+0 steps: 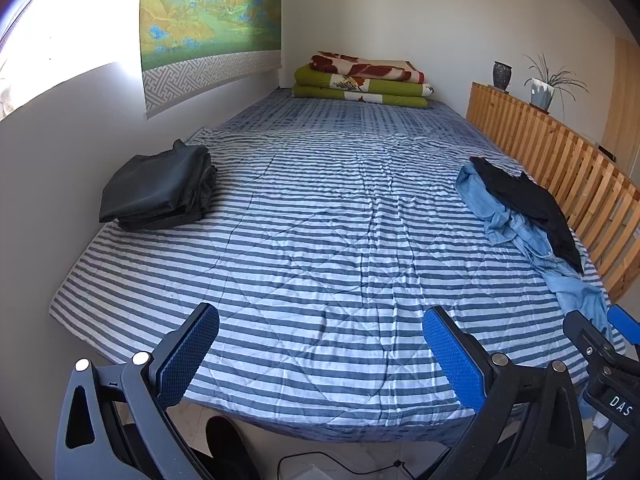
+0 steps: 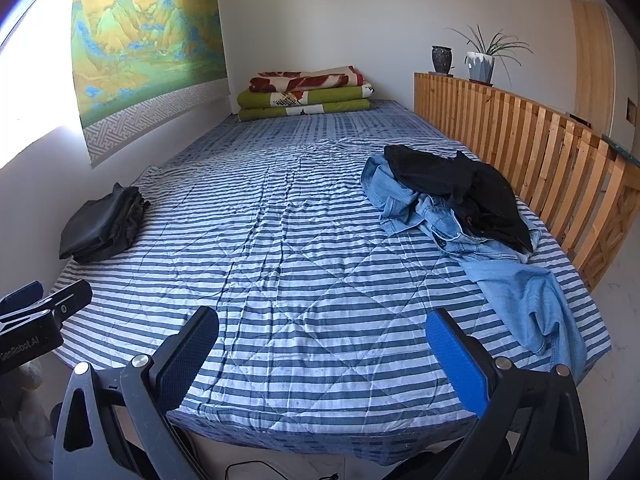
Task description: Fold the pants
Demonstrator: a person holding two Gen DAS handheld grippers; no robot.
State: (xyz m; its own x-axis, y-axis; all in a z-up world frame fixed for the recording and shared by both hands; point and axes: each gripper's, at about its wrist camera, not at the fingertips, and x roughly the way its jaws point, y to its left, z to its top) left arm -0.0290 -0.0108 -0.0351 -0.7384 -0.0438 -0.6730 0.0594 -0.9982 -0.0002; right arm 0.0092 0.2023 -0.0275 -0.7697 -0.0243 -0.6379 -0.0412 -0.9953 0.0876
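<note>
You hold both grippers over the near edge of the bed (image 1: 320, 240), tilted down toward the striped quilt (image 2: 280, 280). Your left gripper (image 1: 320, 352) has its fingers spread wide, with nothing between the blue pads (image 1: 456, 364); only quilt shows in the gap. Your right gripper (image 2: 322, 354) is the same: fingers fully apart, nothing held. In the left view, the right gripper's tip shows at the lower right edge; in the right view, the left gripper's body shows at the lower left edge.

The unfolded pants lie in a heap on the right side of the bed, next to the wooden rail (image 2: 540, 152). Light blue jeans (image 2: 520, 288) sprawl at the bottom of the heap, one leg trailing to the near right corner of the quilt. Black pants (image 2: 460, 188) lie crumpled on top of the jeans' upper part. Neither gripper touches the heap; it is well ahead and to the right of your right gripper.

On the far left, by the wall, a folded stack (image 1: 160, 188) of dark clothes sits on the quilt, well apart from the heap. The middle of the quilt between them is bare and creased.

At the far end of the bed, folded blankets (image 2: 304, 92) are piled against the wall. A scroll painting (image 1: 208, 12) hangs on the left wall. A dark vase (image 2: 441, 59) and a potted plant (image 2: 482, 60) stand on the rail.
</note>
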